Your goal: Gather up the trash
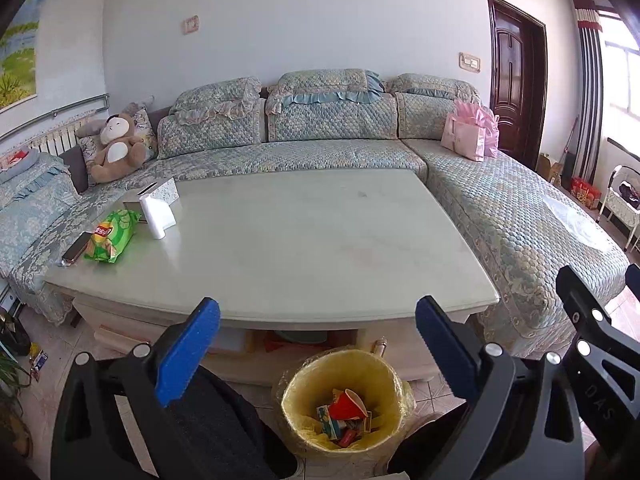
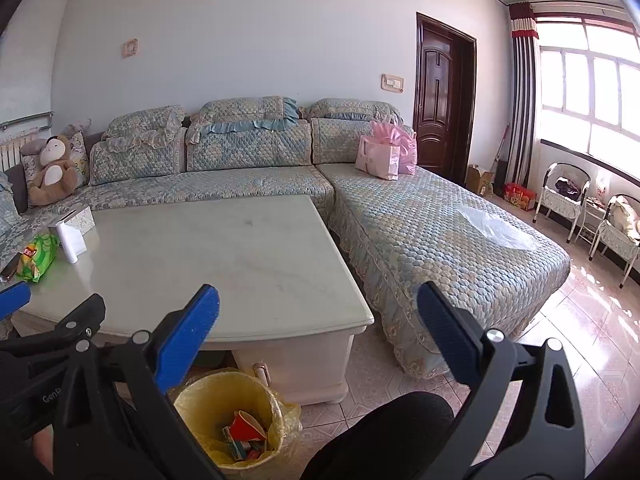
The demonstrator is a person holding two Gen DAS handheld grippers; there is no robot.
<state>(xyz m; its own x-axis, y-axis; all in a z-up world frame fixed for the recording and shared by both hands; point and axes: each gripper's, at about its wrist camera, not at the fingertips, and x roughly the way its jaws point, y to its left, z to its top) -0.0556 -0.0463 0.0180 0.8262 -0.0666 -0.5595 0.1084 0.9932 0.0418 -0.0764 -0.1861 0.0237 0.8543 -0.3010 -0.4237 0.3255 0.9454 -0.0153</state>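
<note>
On the table (image 1: 304, 240), at 9 o'clock, the green chip bag (image 1: 110, 236) lies flat, its long side running from near-left to far-right. The left gripper (image 1: 318, 350) is wide apart, holding nothing. The trash bin (image 1: 342, 400) sits at 6 o'clock, cups inside. The right gripper (image 2: 318, 350) is also spread apart and holds nothing. Only its view shows the chairs (image 2: 564, 194) by the window.

Bright window (image 2: 592, 92) daylight, floor glare; fisheye-warped edges

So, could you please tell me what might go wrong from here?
1. The green snack bag touches a phone; grabbing the bag might drag the phone off the table edge.
2. It may not be trash at all.
3. The bin sits low, so a drop could miss.
</note>
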